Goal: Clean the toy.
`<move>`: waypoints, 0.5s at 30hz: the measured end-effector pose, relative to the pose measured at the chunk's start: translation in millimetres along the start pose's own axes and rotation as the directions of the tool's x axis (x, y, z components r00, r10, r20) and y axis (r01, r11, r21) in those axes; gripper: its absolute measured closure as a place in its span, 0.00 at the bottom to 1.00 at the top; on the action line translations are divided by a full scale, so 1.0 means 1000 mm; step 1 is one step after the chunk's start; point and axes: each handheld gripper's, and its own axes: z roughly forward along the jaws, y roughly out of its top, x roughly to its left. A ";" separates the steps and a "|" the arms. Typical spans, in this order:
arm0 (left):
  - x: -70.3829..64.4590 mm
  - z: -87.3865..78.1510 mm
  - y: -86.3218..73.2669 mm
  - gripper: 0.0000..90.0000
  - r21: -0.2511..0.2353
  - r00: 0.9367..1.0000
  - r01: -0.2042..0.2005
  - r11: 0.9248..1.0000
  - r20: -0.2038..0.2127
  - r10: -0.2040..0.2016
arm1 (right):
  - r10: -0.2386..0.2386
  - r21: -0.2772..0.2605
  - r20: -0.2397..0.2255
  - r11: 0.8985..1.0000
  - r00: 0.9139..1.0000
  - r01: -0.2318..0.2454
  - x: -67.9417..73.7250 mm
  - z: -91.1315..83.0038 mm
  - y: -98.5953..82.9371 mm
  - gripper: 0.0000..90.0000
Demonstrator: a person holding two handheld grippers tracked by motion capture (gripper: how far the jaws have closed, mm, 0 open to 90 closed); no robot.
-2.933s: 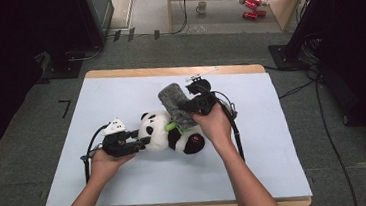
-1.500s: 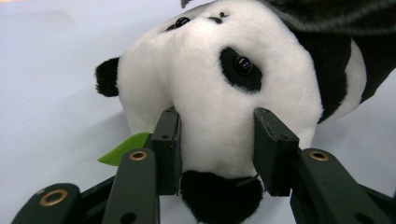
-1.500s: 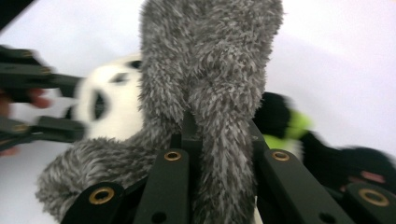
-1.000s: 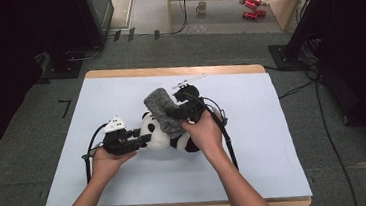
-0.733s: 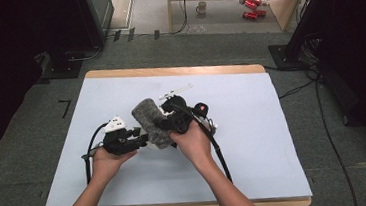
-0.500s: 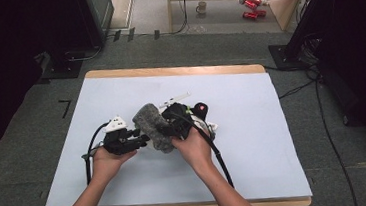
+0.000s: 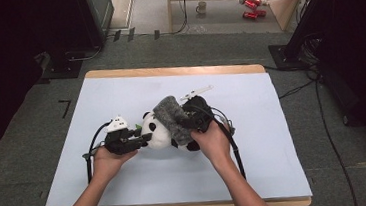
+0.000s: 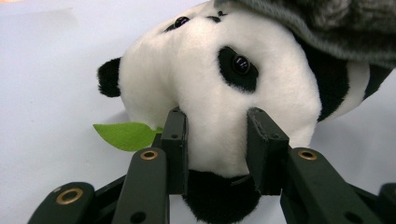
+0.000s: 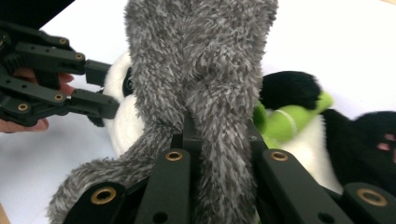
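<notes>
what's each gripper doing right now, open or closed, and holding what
Left gripper: closed on the panda plush, pinching its head.
Right gripper: closed on the grey furry cloth, draped over the panda.

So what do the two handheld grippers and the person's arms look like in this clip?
Both grippers are black, built of linked bars with brass-coloured rivets and flat rectangular jaw pads. The left gripper carries a pale plate on top, and a black cable loops from it. The right gripper trails a black cable along the forearm. Both forearms are bare, with no sleeves in view.
</notes>
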 end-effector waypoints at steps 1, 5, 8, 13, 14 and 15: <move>0.000 0.000 0.000 0.71 0.001 1.000 0.001 1.000 0.001 -0.001 | 0.009 -0.001 0.002 1.000 1.000 -0.009 -0.002 -0.002 0.001 0.89; 0.000 0.000 -0.001 0.71 0.007 1.000 -0.005 1.000 0.001 0.005 | 0.029 -0.010 0.037 1.000 0.999 -0.028 -0.014 -0.013 0.007 0.88; 0.001 0.000 -0.001 0.71 0.006 1.000 -0.003 1.000 0.004 0.003 | 0.022 -0.019 0.074 1.000 0.997 -0.021 -0.019 -0.021 0.013 0.89; 0.001 0.000 -0.003 0.71 0.015 1.000 -0.013 1.000 0.005 0.013 | 0.071 -0.079 0.029 0.995 0.997 -0.069 -0.030 -0.041 0.029 0.89; 0.001 0.000 -0.003 0.71 0.014 1.000 -0.013 1.000 0.007 0.013 | 0.070 -0.087 0.033 0.994 0.997 -0.067 -0.032 -0.045 0.032 0.89; 0.001 0.000 -0.003 0.71 0.014 1.000 -0.014 1.000 0.009 0.014 | 0.071 -0.089 0.034 0.994 0.997 -0.068 -0.034 -0.047 0.035 0.89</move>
